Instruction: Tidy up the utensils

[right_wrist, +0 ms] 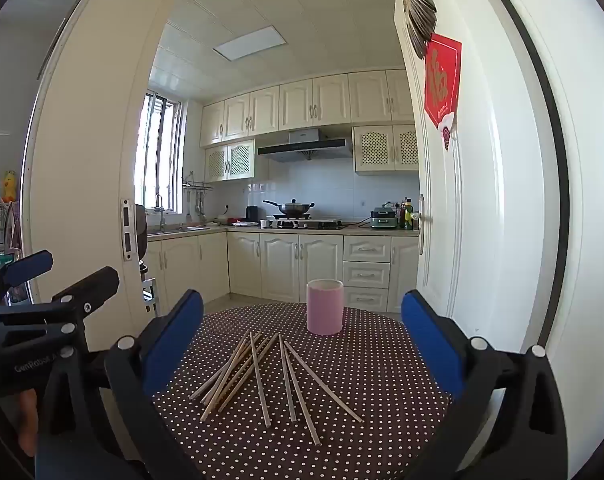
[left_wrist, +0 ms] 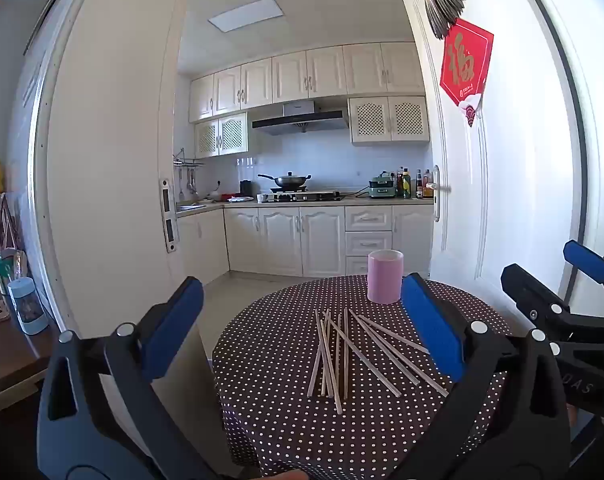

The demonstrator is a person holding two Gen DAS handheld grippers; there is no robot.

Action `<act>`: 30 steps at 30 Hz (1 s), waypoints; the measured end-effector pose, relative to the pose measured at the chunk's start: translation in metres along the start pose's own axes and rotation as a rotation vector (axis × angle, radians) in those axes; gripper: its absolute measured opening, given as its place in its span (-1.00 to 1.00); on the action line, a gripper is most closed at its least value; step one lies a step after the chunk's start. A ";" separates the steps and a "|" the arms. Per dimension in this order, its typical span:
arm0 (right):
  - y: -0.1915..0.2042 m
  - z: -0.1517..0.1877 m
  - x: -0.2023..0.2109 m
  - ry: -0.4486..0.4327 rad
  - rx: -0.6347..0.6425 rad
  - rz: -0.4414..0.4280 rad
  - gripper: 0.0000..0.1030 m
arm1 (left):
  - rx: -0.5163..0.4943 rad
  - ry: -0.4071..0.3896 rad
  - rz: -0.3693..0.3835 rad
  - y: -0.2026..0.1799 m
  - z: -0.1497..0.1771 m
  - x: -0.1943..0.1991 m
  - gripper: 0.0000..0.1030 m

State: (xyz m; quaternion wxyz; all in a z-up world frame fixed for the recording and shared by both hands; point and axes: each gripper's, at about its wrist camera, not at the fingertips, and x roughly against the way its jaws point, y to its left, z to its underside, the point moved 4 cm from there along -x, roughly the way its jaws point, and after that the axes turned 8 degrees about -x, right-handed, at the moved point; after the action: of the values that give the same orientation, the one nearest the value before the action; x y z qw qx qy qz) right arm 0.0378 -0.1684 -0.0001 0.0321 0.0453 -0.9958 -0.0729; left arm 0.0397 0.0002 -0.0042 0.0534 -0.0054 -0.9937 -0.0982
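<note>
The chopsticks (right_wrist: 262, 380) are scattered, crossing one another, mid-table (right_wrist: 381, 380); the pink cup (right_wrist: 325, 306) is set near the far edge. Both grippers' jaws are spread, empty. Light, stiff, slippery sticks (likely to roll) are best pinched mid-length.

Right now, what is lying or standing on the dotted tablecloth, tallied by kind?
chopsticks: about 10, loose and overlapping, so the exact count is uncertain
pink cup: 1, upright, behind the chopsticks
Total: about 11
</note>
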 end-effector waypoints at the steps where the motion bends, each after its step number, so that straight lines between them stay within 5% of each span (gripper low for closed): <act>1: 0.000 0.000 0.000 -0.002 -0.002 0.000 0.87 | 0.001 0.002 0.000 0.000 0.000 0.000 0.88; 30: 0.001 0.003 -0.001 0.006 -0.010 0.002 0.87 | 0.002 0.005 -0.003 -0.001 -0.001 0.000 0.88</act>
State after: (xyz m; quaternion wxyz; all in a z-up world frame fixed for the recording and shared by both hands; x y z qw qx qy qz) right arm 0.0382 -0.1669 -0.0025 0.0355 0.0444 -0.9953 -0.0779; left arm 0.0396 -0.0010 -0.0035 0.0558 -0.0037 -0.9937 -0.0973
